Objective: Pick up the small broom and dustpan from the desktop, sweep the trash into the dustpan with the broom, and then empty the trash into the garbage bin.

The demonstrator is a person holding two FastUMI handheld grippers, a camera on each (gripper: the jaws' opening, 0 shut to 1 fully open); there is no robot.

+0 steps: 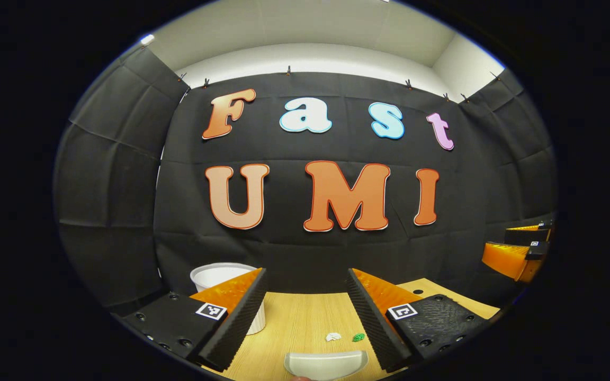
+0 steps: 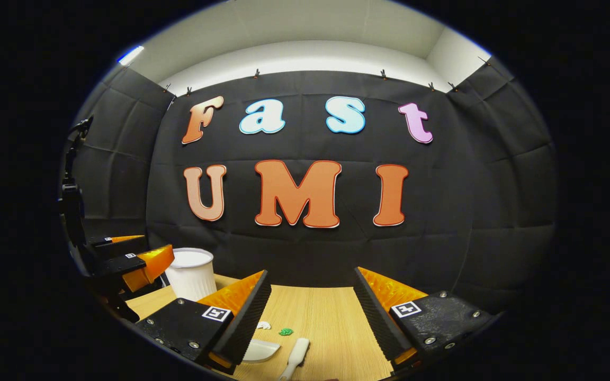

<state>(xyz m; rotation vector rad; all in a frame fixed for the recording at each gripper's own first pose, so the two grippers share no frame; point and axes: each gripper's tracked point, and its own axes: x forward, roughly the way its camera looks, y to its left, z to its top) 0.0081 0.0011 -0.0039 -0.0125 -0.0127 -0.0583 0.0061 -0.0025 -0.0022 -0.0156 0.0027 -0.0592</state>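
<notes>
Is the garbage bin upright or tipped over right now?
Upright. The garbage bin stands on the desktop with its open rim facing up, seen in both gripper views. Whether anything is inside it cannot be told.

Wooden desktop (image 2: 331,317) carries bin (image 2: 193,275), dustpan (image 1: 326,364), broom (image 2: 295,357), scraps (image 2: 285,332).

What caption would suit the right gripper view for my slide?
Open right gripper above desk with broom, dustpan, two trash scraps and white bin.
</notes>
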